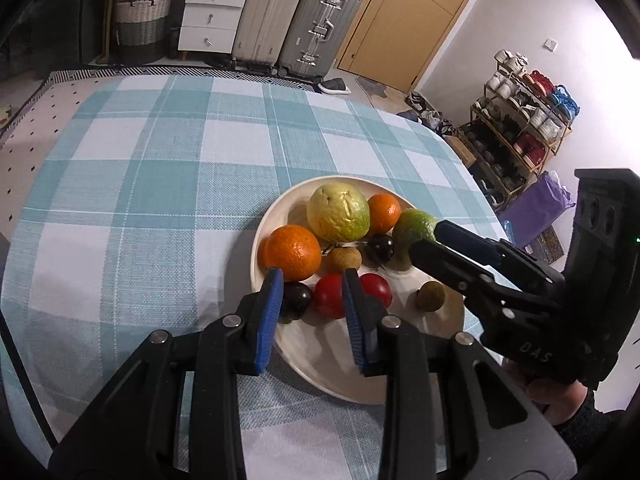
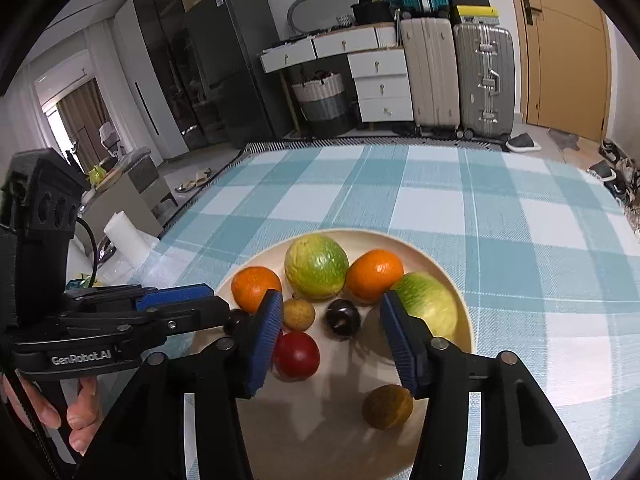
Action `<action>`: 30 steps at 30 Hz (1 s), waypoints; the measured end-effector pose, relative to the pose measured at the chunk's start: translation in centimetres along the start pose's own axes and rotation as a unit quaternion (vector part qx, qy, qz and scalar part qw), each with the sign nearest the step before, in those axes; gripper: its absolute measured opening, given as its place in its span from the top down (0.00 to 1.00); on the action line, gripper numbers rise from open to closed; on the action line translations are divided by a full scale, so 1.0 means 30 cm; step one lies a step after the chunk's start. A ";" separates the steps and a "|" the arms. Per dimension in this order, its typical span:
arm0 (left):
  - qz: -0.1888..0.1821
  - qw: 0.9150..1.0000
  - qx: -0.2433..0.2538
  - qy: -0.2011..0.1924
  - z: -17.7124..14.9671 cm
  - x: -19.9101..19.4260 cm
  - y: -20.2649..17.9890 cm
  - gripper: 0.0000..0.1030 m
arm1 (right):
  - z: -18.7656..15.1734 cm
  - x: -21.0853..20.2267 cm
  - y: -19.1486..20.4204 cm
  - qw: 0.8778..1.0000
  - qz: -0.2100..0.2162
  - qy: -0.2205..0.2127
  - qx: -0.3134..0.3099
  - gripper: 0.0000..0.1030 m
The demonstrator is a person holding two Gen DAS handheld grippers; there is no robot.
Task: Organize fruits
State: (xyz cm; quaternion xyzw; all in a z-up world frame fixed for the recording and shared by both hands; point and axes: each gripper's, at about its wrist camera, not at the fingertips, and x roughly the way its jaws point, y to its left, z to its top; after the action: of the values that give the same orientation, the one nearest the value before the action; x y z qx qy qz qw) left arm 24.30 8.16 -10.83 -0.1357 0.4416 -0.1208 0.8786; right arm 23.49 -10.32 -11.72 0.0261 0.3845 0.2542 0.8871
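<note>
**Table** (image 1: 160, 184): covered in a blue-and-white check cloth. There is wide bare cloth to the left of the plate and beyond it. The right edge runs close past the plate, and the far edge faces suitcases (image 1: 304, 32) and a door (image 1: 404, 20).

**Plate** (image 1: 276, 216): cream and round, set toward the table's right side. All the fruit lies inside its rim.

**Fruit on the plate:**
- Large yellow-green fruit (image 1: 338, 212) at the far side, between two oranges (image 1: 294, 252).
- Green fruit (image 1: 414, 222) at the right rim.
- Two dark plums (image 1: 380, 246), one mid-plate and one at the near-left rim.
- Two red fruits (image 1: 328, 300), side by side.
- Two small brown fruits (image 1: 344, 258), one central and one alone on the near-right bare patch.

**My left gripper** (image 1: 313, 276): the fingers stand a narrow gap apart and grip nothing. They hang over the near-left rim. The near-left plum and one red fruit show in the gap, with the plum against the left finger. The near orange is just beyond the tips.

**My right gripper** (image 2: 331, 300): the fingers are spread wide and hold nothing. The mid-plate plum shows between the tips. The green fruit is just outside the right-side finger. The lone brown fruit is low beside that finger, and I cannot tell whether they touch.
</note>
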 end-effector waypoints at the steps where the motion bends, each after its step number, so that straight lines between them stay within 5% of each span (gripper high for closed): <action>1: 0.000 1.000 -0.001 -0.001 0.000 -0.007 0.000 0.74 | 0.001 -0.009 0.002 1.000 0.001 -0.003 -0.001 0.47; 10: 0.003 1.000 0.002 -0.009 -0.015 -0.069 -0.035 0.72 | 0.004 -0.069 0.029 1.000 0.004 -0.015 -0.007 0.44; 22: 0.008 0.999 0.007 -0.036 -0.039 -0.189 -0.116 0.55 | 0.002 -0.201 0.066 0.999 0.002 -0.046 -0.014 0.34; 26: 0.018 0.998 0.012 -0.051 -0.054 -0.252 -0.145 0.37 | -0.003 -0.260 0.077 0.998 -0.003 -0.060 -0.014 0.28; 30: 0.025 0.997 0.006 -0.068 -0.075 -0.315 -0.163 0.30 | -0.018 -0.330 0.094 0.997 -0.010 -0.077 -0.017 0.21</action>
State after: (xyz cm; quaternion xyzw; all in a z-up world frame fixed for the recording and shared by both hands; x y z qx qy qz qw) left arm 16.56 6.44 -3.40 -0.1275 0.3836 -0.0923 0.9100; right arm 16.20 -12.63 -4.80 0.0263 0.3109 0.2488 0.9169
